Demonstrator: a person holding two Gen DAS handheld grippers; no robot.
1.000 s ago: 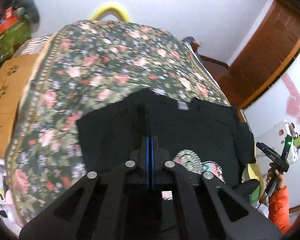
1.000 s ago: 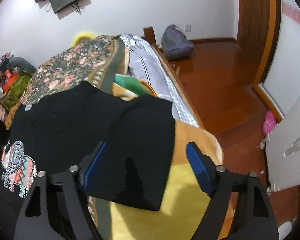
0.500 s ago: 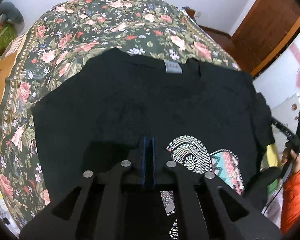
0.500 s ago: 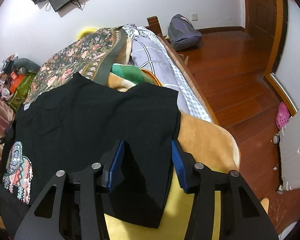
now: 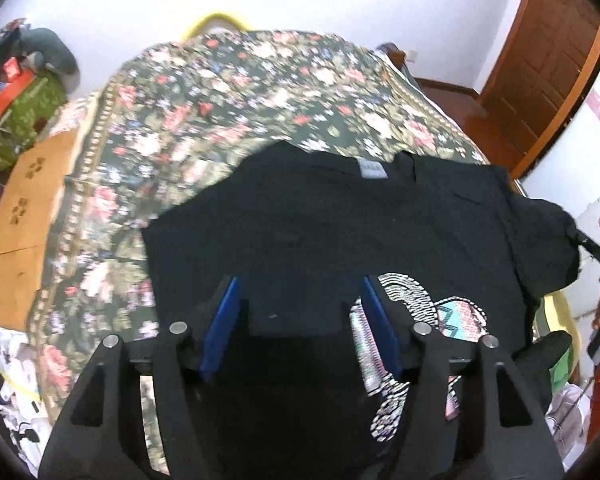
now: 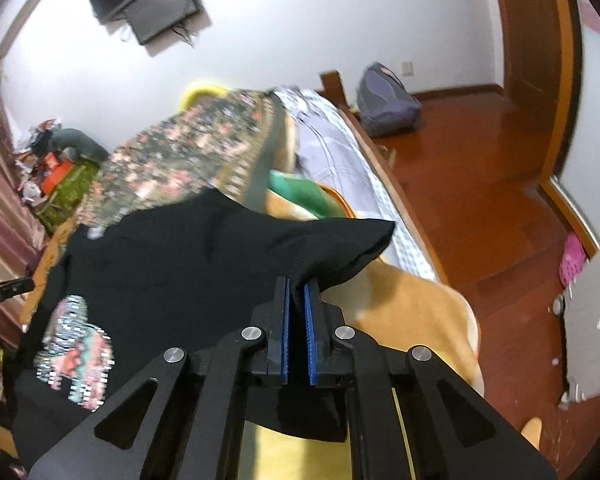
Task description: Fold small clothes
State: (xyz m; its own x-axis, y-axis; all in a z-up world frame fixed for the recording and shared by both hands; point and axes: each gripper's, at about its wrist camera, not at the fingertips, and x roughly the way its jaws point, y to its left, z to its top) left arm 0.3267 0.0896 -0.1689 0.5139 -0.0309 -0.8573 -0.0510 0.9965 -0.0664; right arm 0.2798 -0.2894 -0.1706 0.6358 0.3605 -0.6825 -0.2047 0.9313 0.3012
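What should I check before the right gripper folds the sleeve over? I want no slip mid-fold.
1. Right gripper clamped on the sleeve of the black T-shirt: ok, cloth is pinched between the blue pads.
2. Left gripper clear of cloth: ok, its jaws are opening and the pads do not press on the shirt.
3. Sleeve raised off the bed: ok.
4. Shirt body flat on the floral blanket: ok, collar label faces up.
5. Hem end flat: cannot tell, hidden under the grippers.
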